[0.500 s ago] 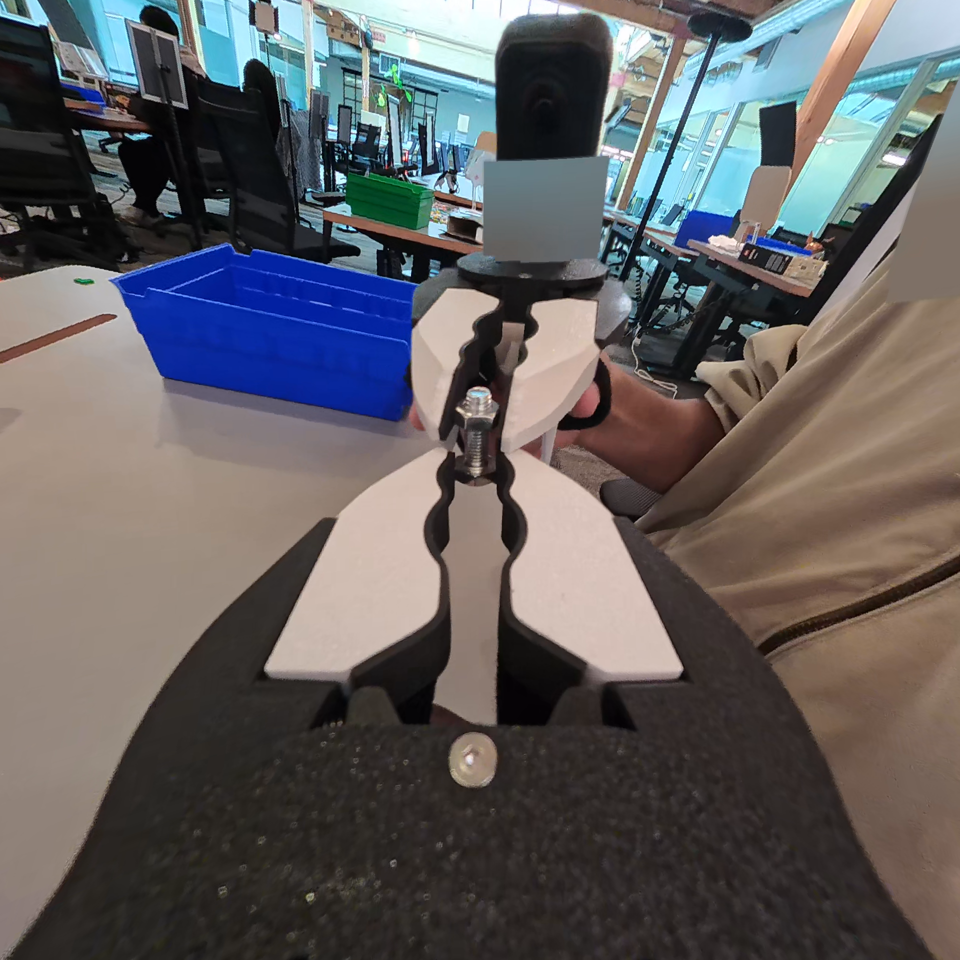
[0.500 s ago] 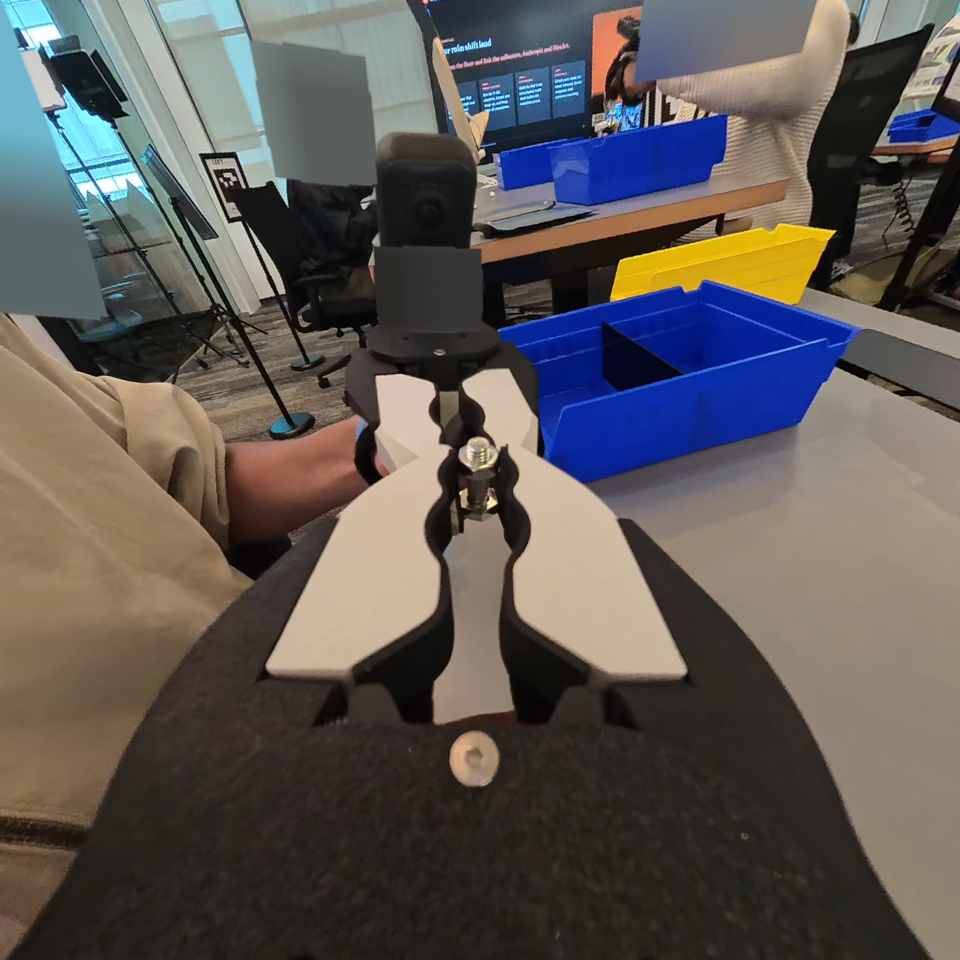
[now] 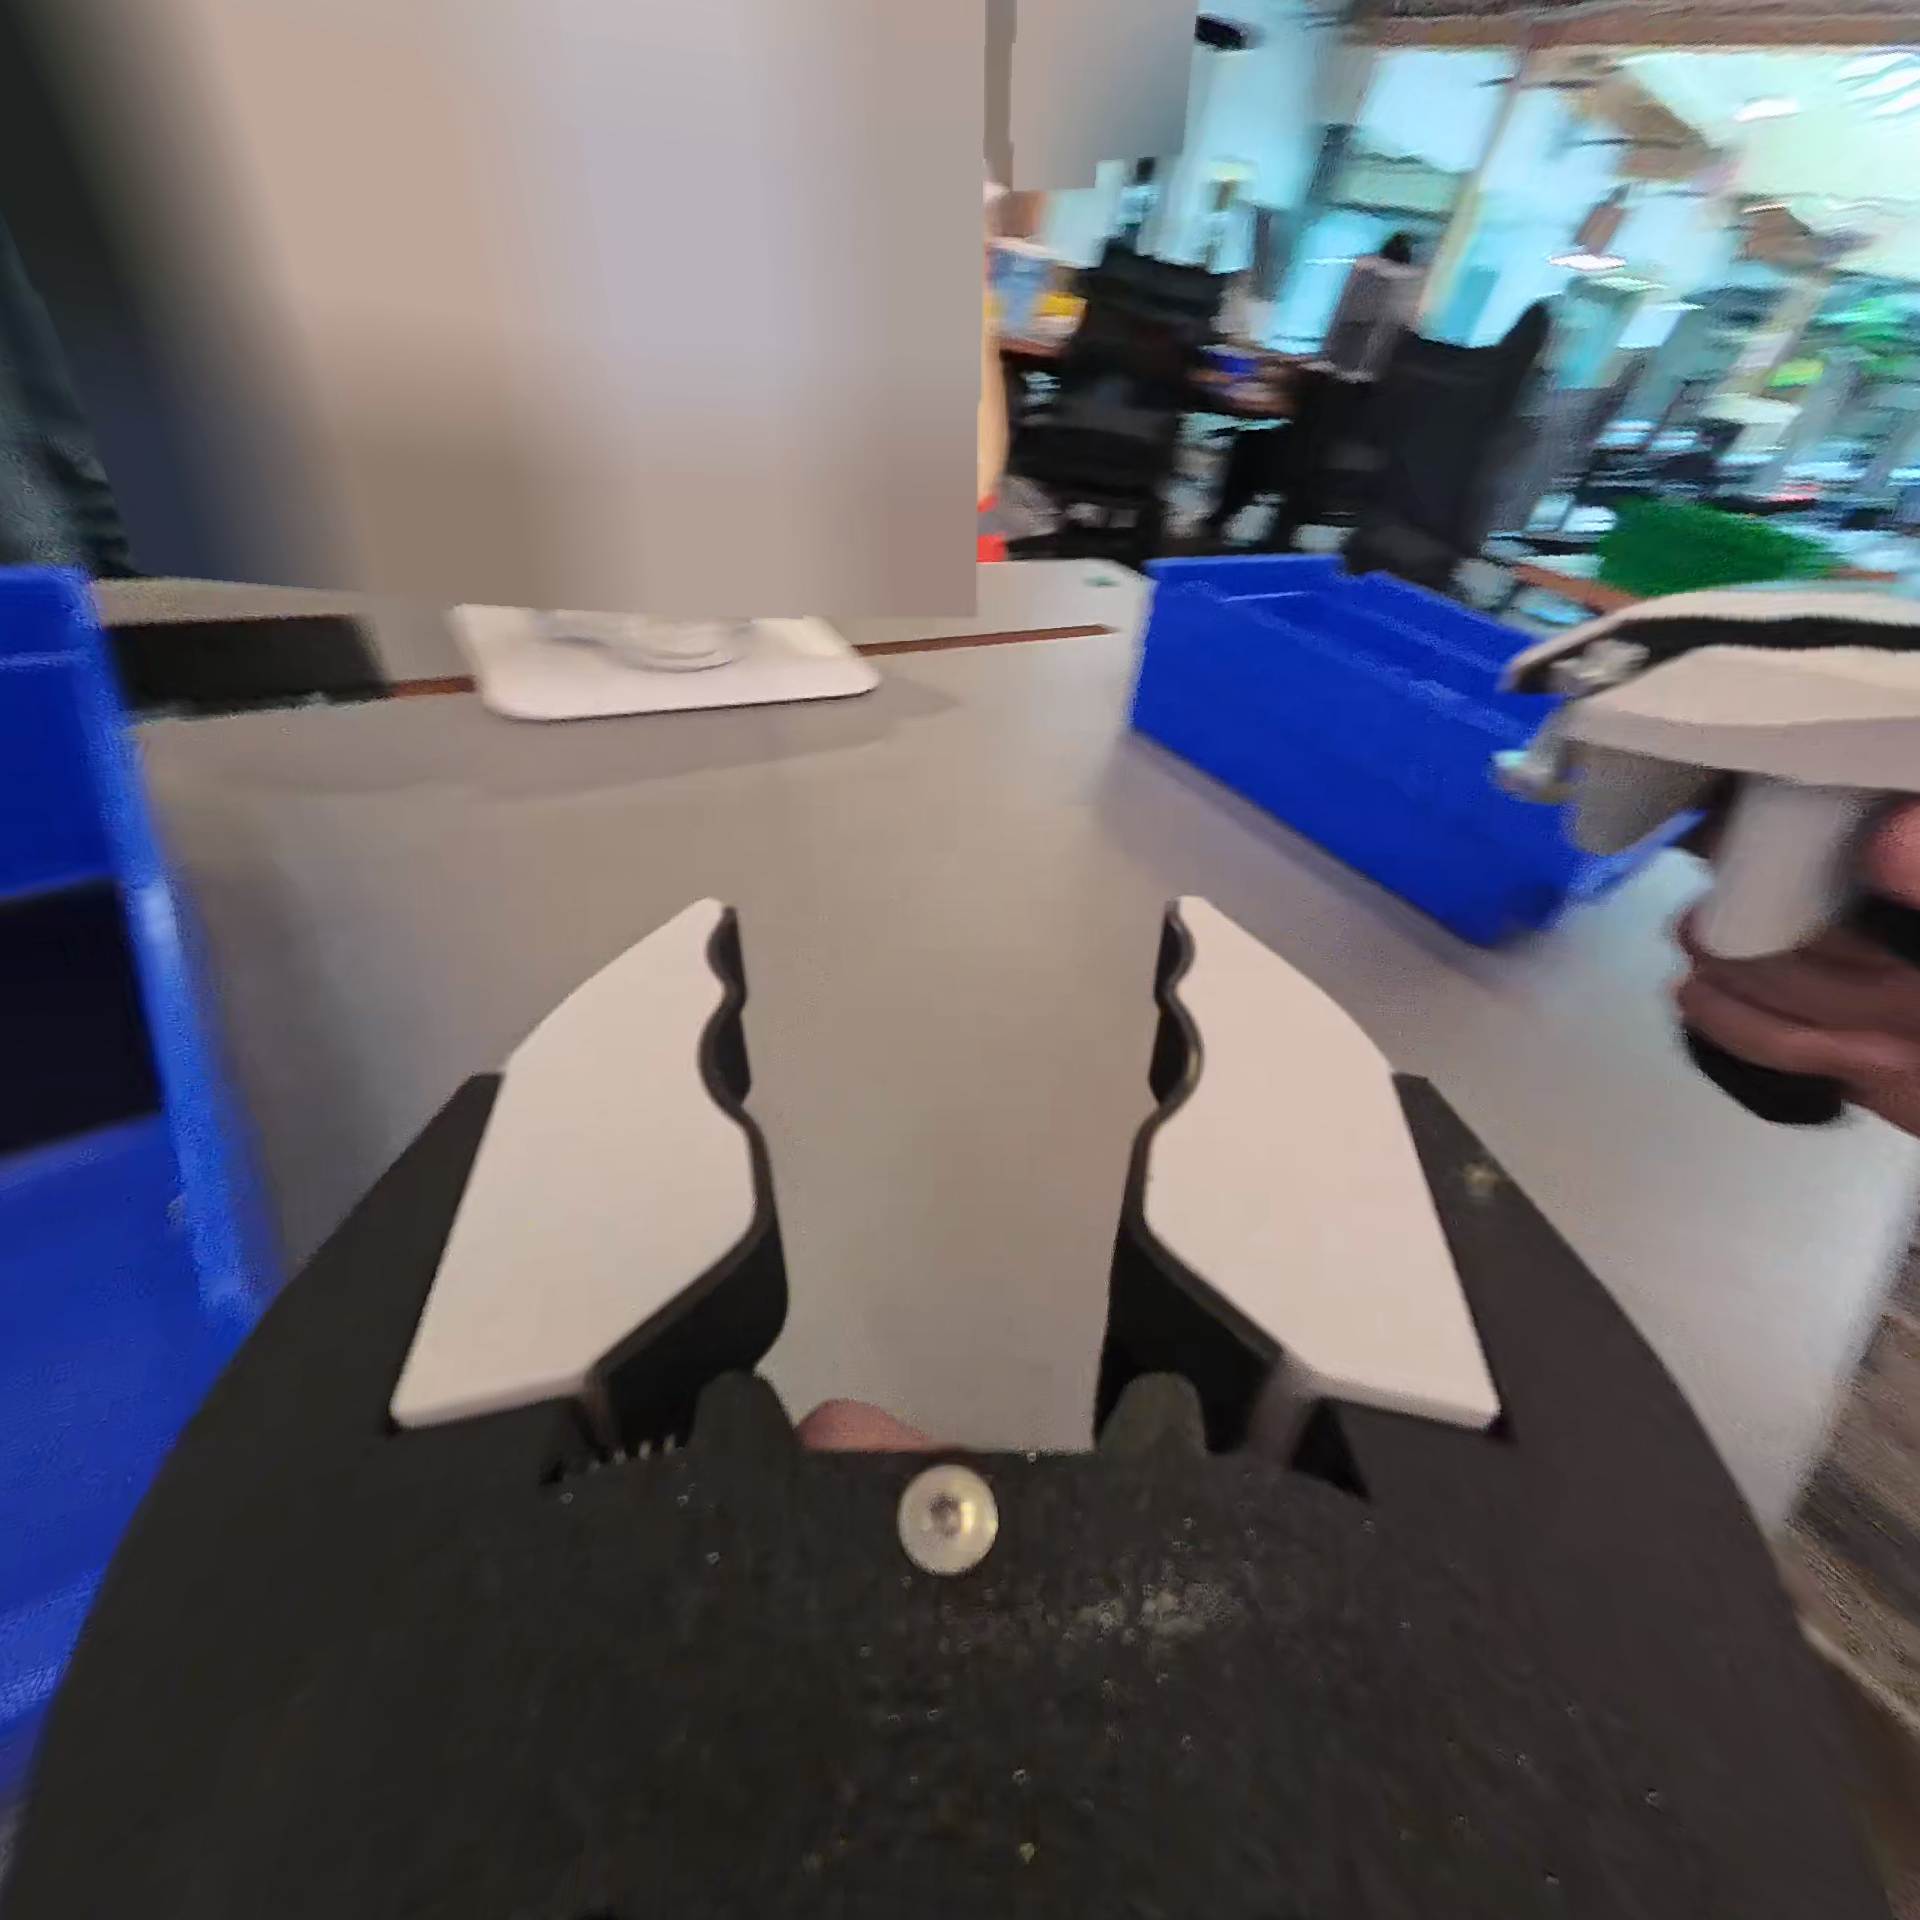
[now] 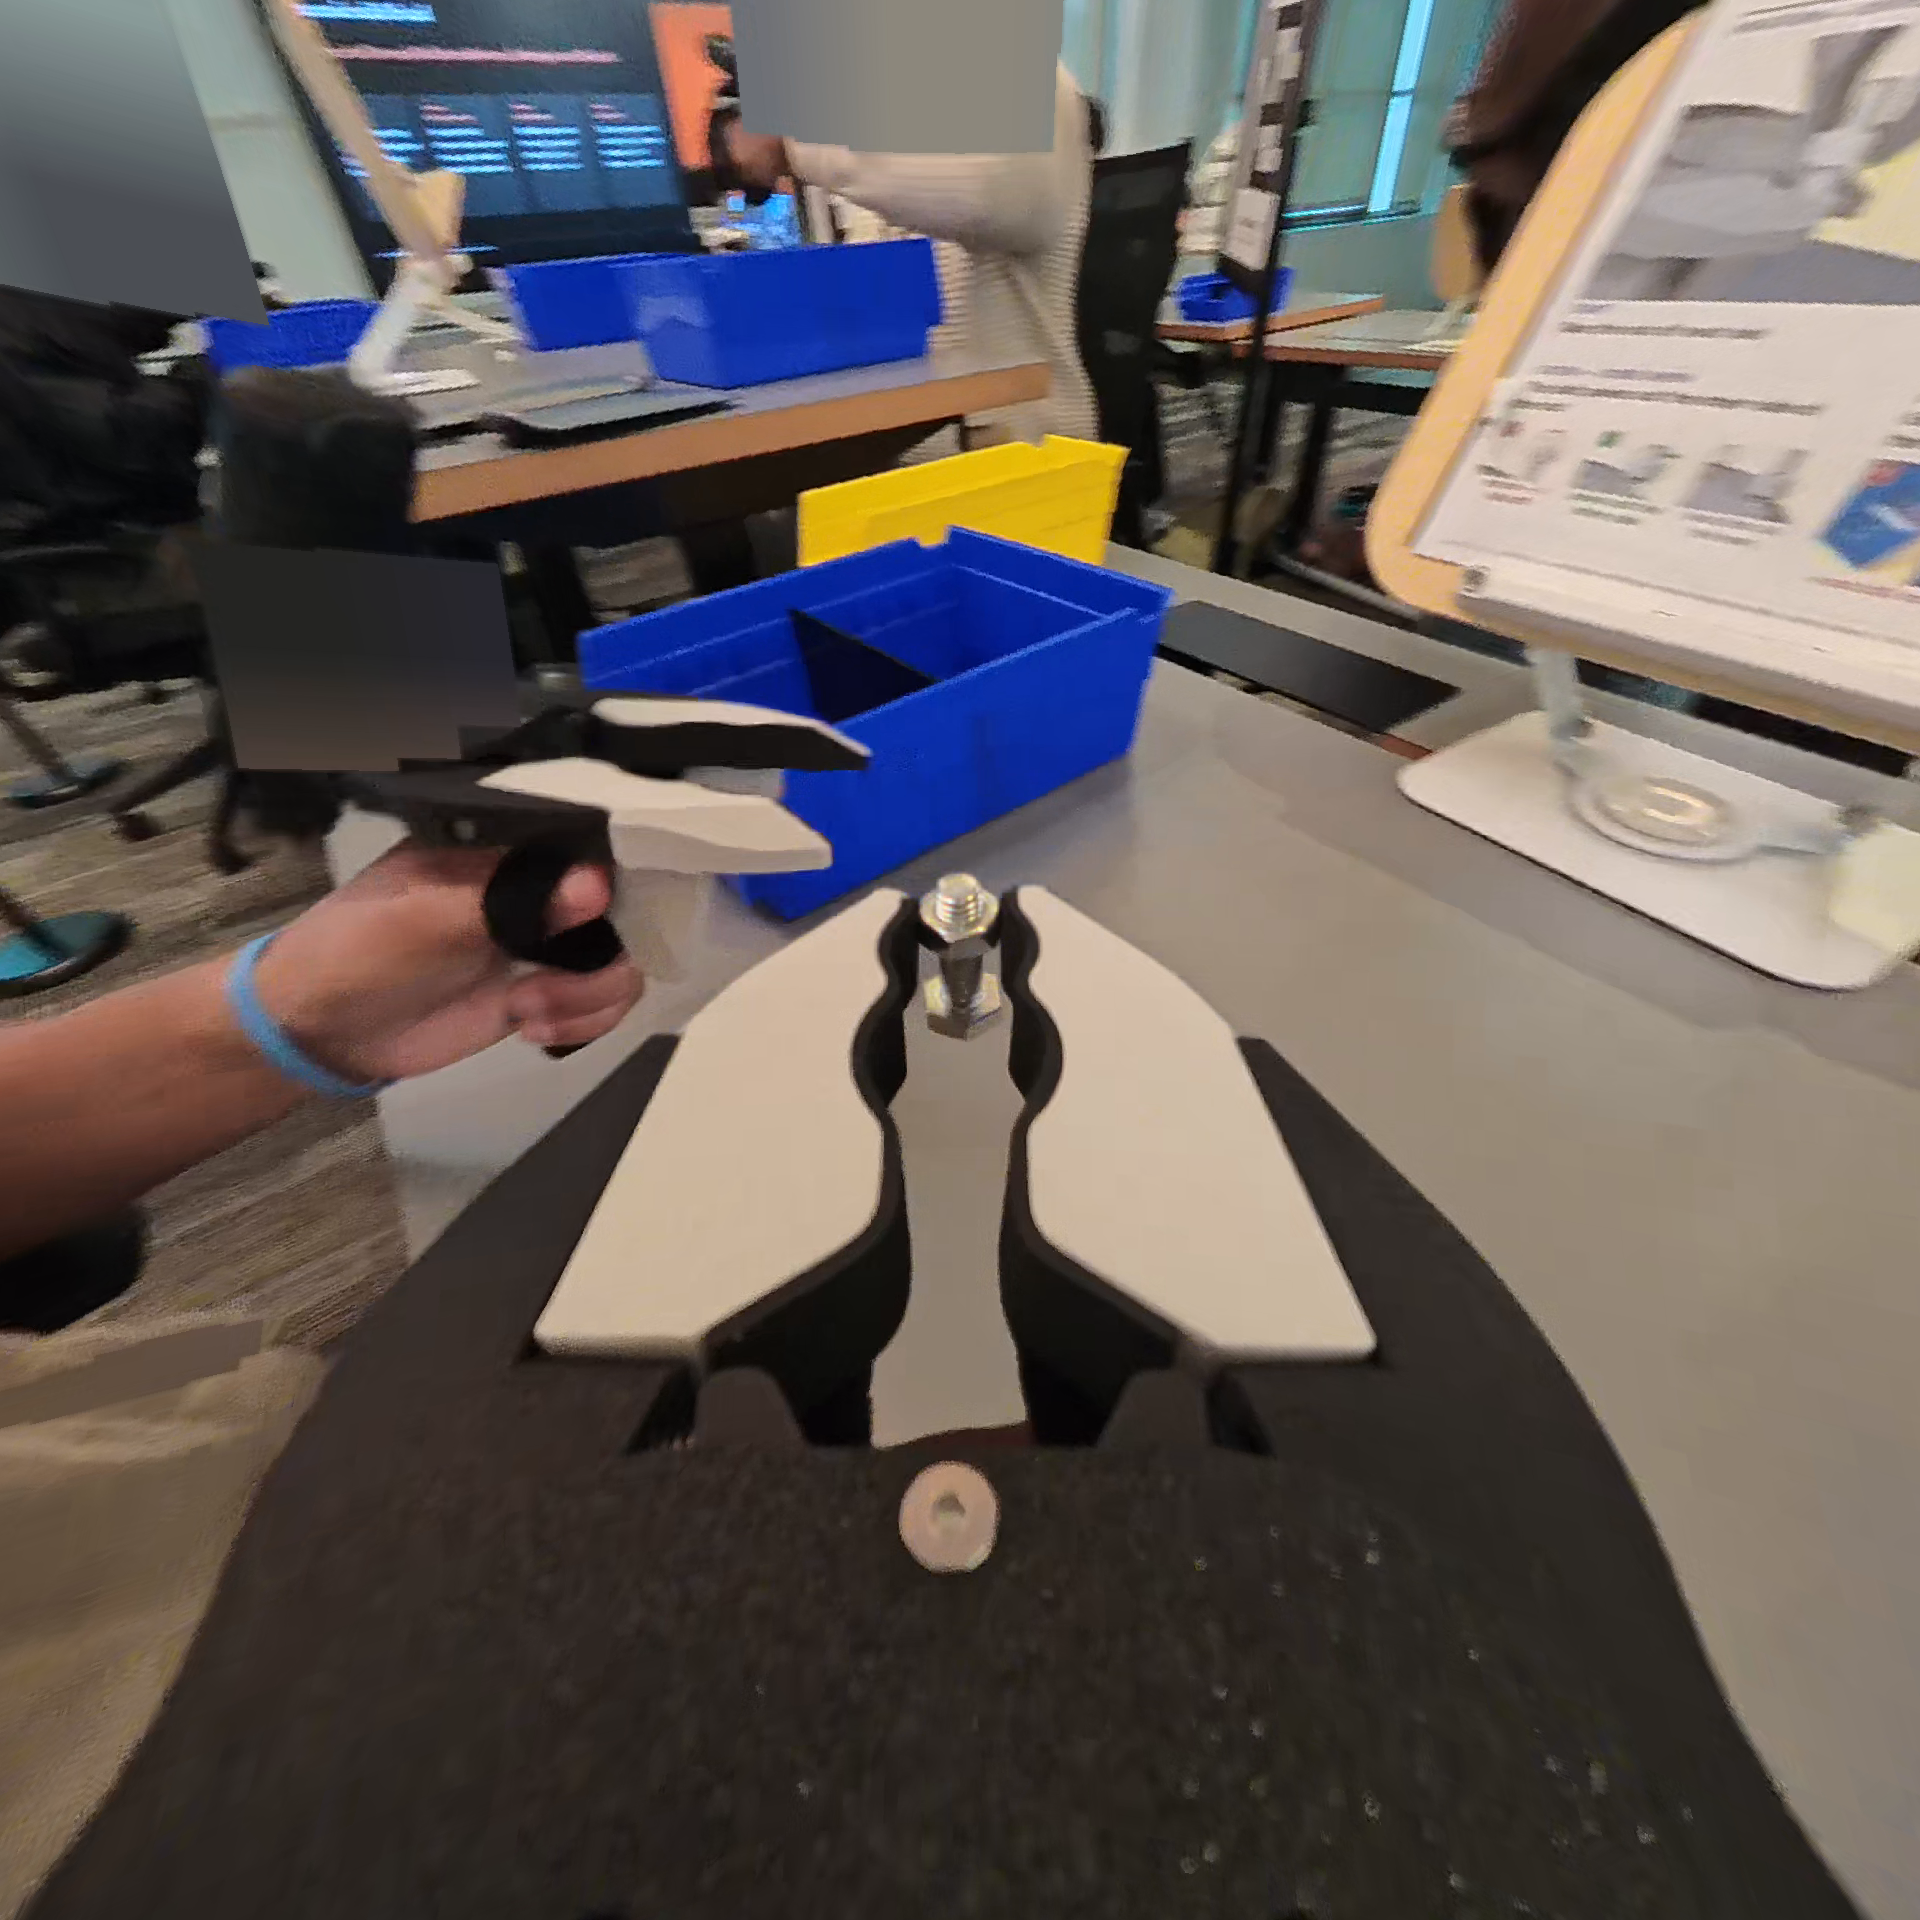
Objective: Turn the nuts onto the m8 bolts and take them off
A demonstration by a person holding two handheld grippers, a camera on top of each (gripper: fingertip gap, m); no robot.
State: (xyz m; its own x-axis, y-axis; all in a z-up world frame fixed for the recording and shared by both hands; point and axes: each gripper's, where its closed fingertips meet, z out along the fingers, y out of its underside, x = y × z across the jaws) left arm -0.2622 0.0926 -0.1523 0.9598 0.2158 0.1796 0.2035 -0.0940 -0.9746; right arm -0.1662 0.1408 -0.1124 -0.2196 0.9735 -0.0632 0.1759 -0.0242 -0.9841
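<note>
- The right gripper (image 4: 958,920) clamps an M8 bolt (image 4: 958,961) between its fingertips, threaded end up, a nut (image 4: 958,928) sitting high on the thread and the hex head below.
- The left gripper (image 3: 951,920) hangs with fingers spread wide and empty above the grey table (image 3: 935,831), well apart from the bolt.
- A divided blue bin (image 4: 935,707) stands just behind.
- A printed instruction sheet on a stand (image 4: 1683,343) faces the bench; its writing is blurred.

Left gripper (image 3: 951,925) agape, right gripper (image 4: 956,914) clamped.
</note>
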